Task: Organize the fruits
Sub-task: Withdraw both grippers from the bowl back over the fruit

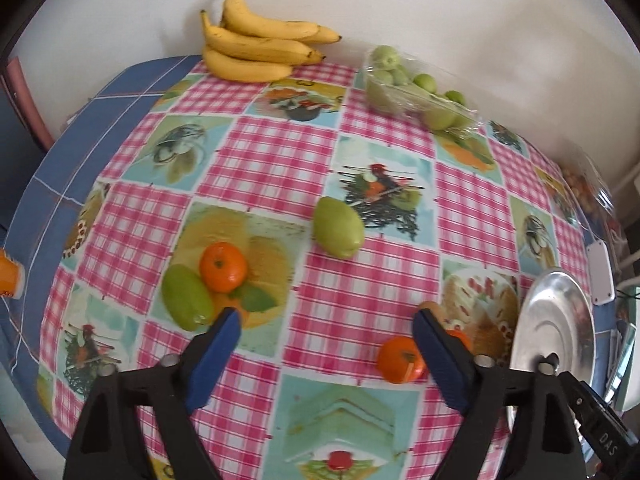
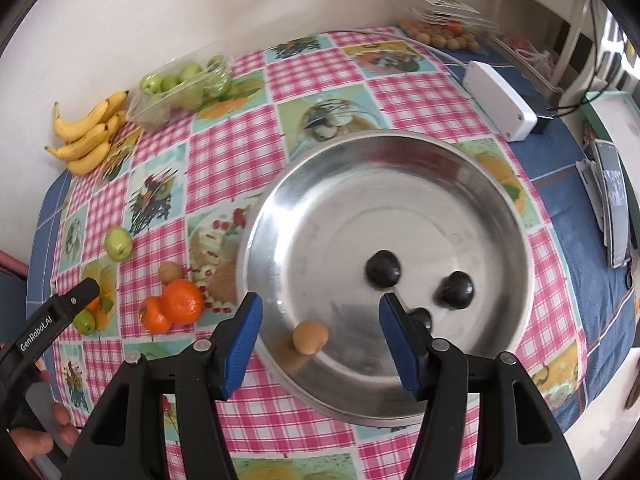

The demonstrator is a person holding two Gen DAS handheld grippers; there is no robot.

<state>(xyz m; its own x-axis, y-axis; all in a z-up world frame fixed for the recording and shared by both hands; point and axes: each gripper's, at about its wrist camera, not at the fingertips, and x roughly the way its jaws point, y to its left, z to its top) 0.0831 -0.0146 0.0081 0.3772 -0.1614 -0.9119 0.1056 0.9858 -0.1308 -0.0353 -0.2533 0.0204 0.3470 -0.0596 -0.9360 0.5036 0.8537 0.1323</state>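
Observation:
My left gripper stands open over the checked cloth with nothing between its fingers. A tangerine lies by its right finger, and another tangerine and a green fruit lie by its left. A second green fruit lies further ahead. My right gripper hangs open over the steel bowl. The bowl holds three dark fruits and a small tan fruit; the tan fruit lies below the gap, untouched. Two tangerines and a tan fruit lie left of the bowl.
Bananas and a clear tray of green fruits lie against the wall. A white box, a pack of tan fruits and a flat device lie at the right. A hand shows at lower left.

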